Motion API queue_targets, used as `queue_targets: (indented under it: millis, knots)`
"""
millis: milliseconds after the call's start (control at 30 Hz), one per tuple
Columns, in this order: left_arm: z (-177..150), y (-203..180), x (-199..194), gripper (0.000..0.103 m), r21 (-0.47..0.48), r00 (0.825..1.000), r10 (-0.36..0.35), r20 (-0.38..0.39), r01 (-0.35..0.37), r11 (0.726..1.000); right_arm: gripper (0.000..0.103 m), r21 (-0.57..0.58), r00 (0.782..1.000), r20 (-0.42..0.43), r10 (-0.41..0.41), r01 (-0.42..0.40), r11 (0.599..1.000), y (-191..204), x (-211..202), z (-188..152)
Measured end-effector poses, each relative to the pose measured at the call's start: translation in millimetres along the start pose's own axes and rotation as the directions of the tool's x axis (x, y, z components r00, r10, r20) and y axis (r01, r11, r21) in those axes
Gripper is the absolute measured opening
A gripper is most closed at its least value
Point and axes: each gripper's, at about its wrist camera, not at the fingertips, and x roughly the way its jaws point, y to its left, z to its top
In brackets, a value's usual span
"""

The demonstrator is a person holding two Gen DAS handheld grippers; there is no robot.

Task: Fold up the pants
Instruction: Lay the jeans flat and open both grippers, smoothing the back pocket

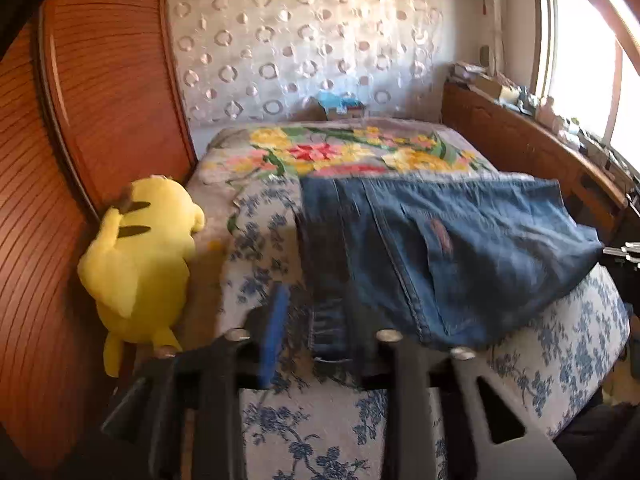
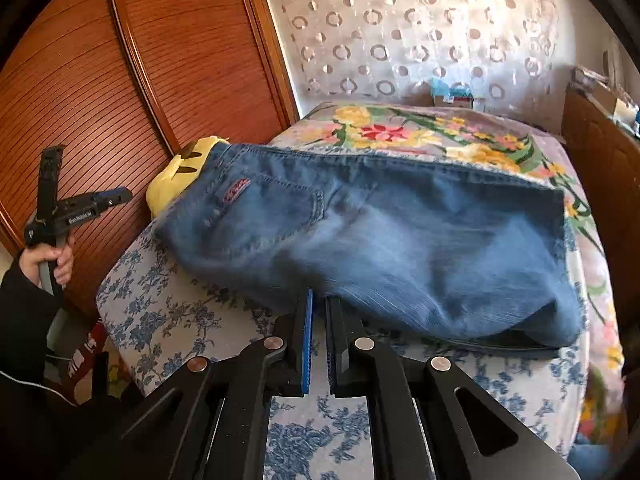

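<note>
Folded blue jeans (image 2: pixel 380 240) lying across the near end of a bed (image 2: pixel 160 304), on a blue-flowered cover, waistband and back pocket toward the yellow plush toy (image 1: pixel 140 256) by the wooden wardrobe (image 2: pixel 100 80). Left hand-held gripper (image 1: pixel 320 320) partly open, pads apart with a denim edge between them but not visibly pinched; seen from the right wrist view raised clear at the bed's left side, gripped by a hand (image 2: pixel 52 260) in a dark sleeve. Right hand-held gripper (image 2: pixel 318 320) nearly closed at the near edge of the jeans; whether cloth is caught between the pads cannot be told. Denim judged fairly heavy, limp yet thick, not slippery, not fragile: best taken at stitched hems, side seams or waistband, where layers bunch firmly. Containers: small blue boxes (image 1: pixel 340 104) beyond the bed's far end, contents too small to tell.
</note>
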Motion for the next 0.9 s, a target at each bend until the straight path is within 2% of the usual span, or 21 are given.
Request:
queue_targets:
  millis: [33,67,100,133,200,600,900]
  knots:
    - [3,1,-2,0.052,-0.003,1.000,0.004,0.011,-0.004,1.000,0.006,0.001,1.000,0.009,-0.013,0.013,1.000,-1,-3,2]
    - [6,1,-3,0.057,-0.005,1.000,0.009,0.019,-0.009,1.000,0.006,0.002,1.000,0.014,-0.022,0.022,1.000,-1,-3,0]
    - [8,1,-3,0.069,-0.008,1.000,0.011,0.026,-0.010,1.000,0.006,0.007,0.999,0.021,-0.032,0.032,0.999,-3,-5,0]
    - [11,0,-2,0.075,-0.010,0.999,0.007,0.033,-0.007,1.000,0.006,0.009,0.999,0.026,-0.040,0.039,0.999,-4,-5,0]
    - [16,-4,3,0.079,-0.011,0.999,-0.011,0.037,0.011,1.000,0.006,0.015,0.997,0.037,-0.061,0.060,0.998,-6,-5,1]
    - [38,-59,37,0.080,0.079,0.997,-0.068,0.023,0.066,0.995,0.036,0.105,0.984,0.021,-0.175,0.172,0.980,-38,11,-6]
    - [42,-94,59,0.080,0.103,0.990,-0.142,-0.012,0.142,0.984,0.037,0.164,0.973,-0.009,-0.229,0.227,0.960,-69,7,-13]
